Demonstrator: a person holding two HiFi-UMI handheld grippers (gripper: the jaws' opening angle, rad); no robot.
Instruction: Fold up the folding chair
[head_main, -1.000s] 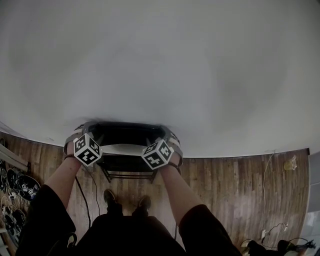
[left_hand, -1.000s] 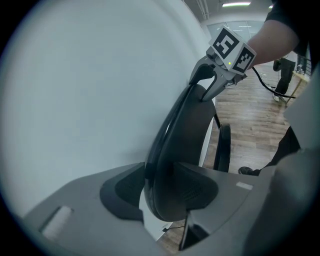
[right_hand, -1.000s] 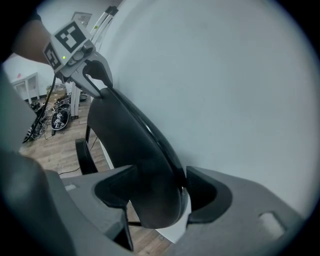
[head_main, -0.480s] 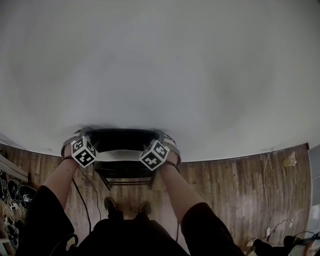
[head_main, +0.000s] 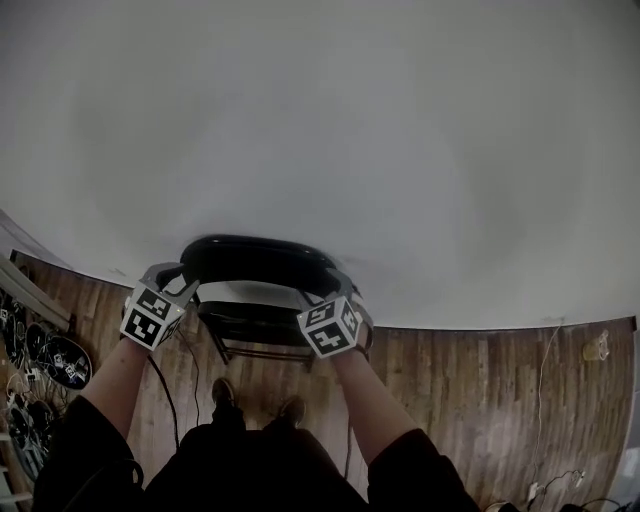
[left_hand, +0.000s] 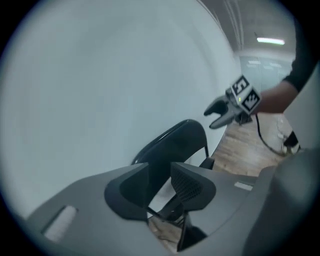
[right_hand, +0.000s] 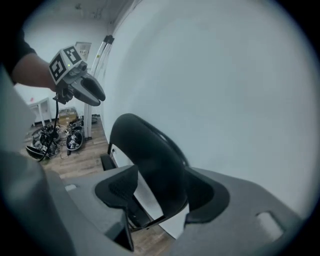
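Note:
A black folding chair (head_main: 255, 262) stands against the white wall with its curved backrest on top and its seat and legs below. My left gripper (head_main: 183, 285) hovers by the backrest's left end. Its jaws have just been closing and still stand apart with nothing pressed between them. In the left gripper view the backrest (left_hand: 175, 142) shows beyond them. My right gripper (head_main: 345, 290) is open at the backrest's right end. In the right gripper view the backrest (right_hand: 150, 155) lies in line with the jaws, apart from the left pad. In the left gripper view the right gripper (left_hand: 212, 116) hangs just off the chair.
The white wall (head_main: 320, 120) fills the space behind the chair. Wooden floor (head_main: 480, 390) runs to the right. The person's feet (head_main: 225, 392) are just in front of the chair legs. Dark round gear and cables (head_main: 45, 365) clutter the floor at the left.
Both grippers have come off the backrest ends that they clasped a second ago. The left one swung out to the left and rolled. The right one drew back slightly.

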